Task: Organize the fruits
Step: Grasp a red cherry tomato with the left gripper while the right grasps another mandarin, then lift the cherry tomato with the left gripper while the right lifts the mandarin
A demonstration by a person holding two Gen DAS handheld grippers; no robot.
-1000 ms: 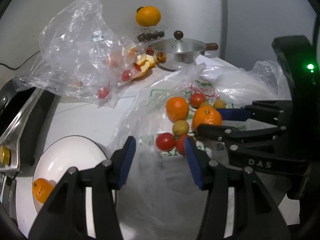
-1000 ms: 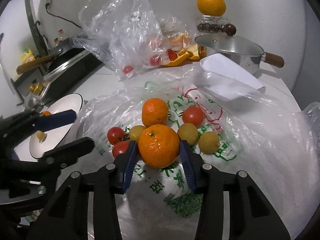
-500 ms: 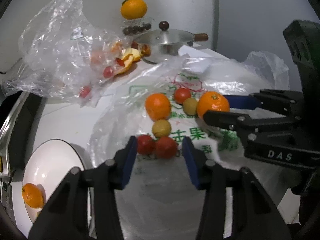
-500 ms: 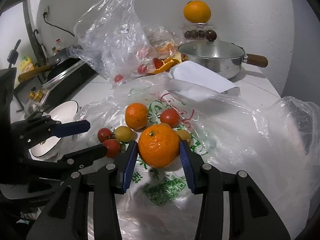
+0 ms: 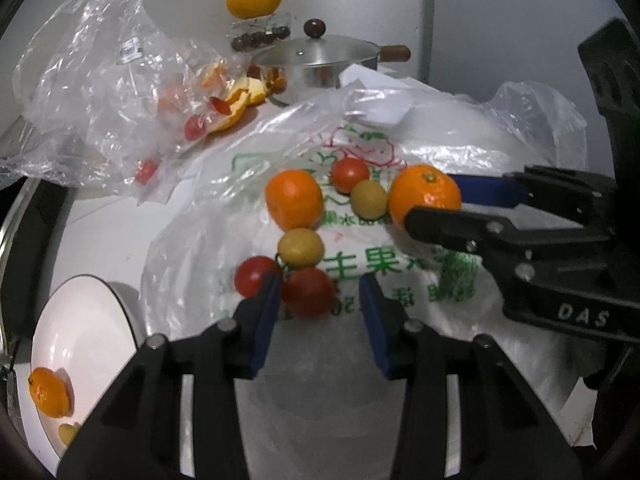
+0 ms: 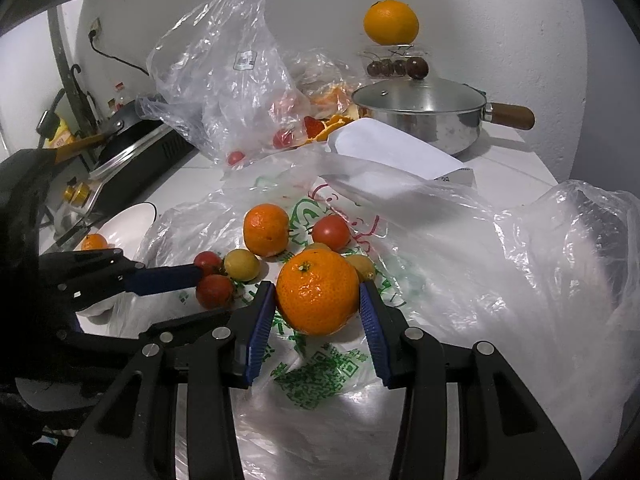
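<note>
You face a plain white wall (image 6: 500,20) behind a white worktop (image 6: 508,164). A black cable (image 6: 116,58) runs down the wall from a socket (image 6: 95,24) at your far left. Below it sits a black stove (image 6: 140,148) with brass knobs (image 6: 78,192). Light is dim, with soft shadows on the wall.

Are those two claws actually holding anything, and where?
The right gripper clamps an orange by its sides. The left gripper is open around a tomato.

My right claw (image 5: 436,208) carries the white letters "DAS" on its black body. The plastic bag (image 5: 400,280) shows green Chinese print, including 生果, and a QR code.
</note>
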